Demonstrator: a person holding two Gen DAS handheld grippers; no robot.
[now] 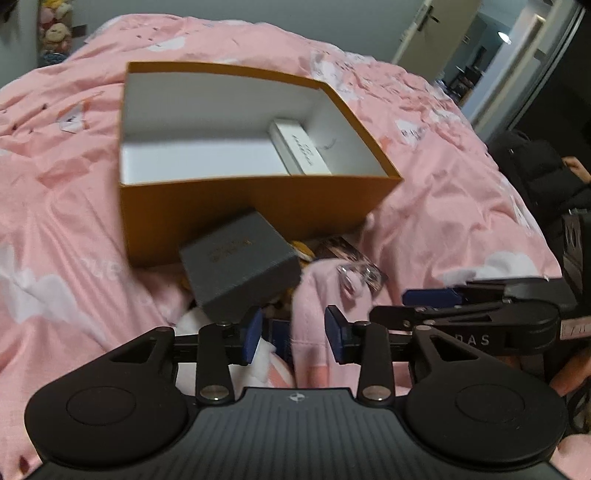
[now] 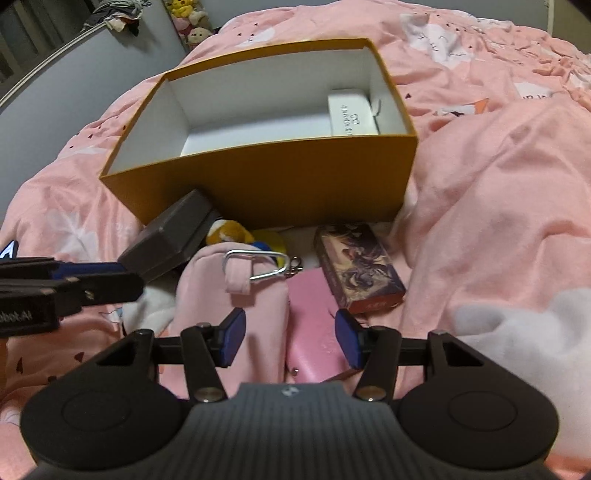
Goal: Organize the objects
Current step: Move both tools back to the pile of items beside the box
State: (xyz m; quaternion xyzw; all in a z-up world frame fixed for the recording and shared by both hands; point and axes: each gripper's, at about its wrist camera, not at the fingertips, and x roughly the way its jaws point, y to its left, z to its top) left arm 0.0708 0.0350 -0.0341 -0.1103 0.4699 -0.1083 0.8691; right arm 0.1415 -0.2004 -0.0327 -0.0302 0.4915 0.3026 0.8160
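Observation:
An open orange box (image 1: 236, 210) (image 2: 280, 188) with a white inside lies on the pink bedspread. A white case (image 1: 301, 147) (image 2: 352, 112) lies in its right end. In front of it sit a grey box (image 1: 240, 266) (image 2: 173, 236), a pink pouch (image 2: 229, 306) with a metal clip (image 2: 258, 264), a pink wallet (image 2: 314, 325), a picture card box (image 2: 356, 269) and a yellow plush toy (image 2: 229, 230). My left gripper (image 1: 293, 338) is open, just short of the grey box. My right gripper (image 2: 290, 341) is open over the pouch and the wallet.
The bedspread (image 1: 461, 206) is rumpled and rises in folds to the right of the box. Plush toys (image 1: 55, 33) stand at the far wall. A door (image 1: 432, 29) and a dark bag (image 1: 532, 166) are at the right.

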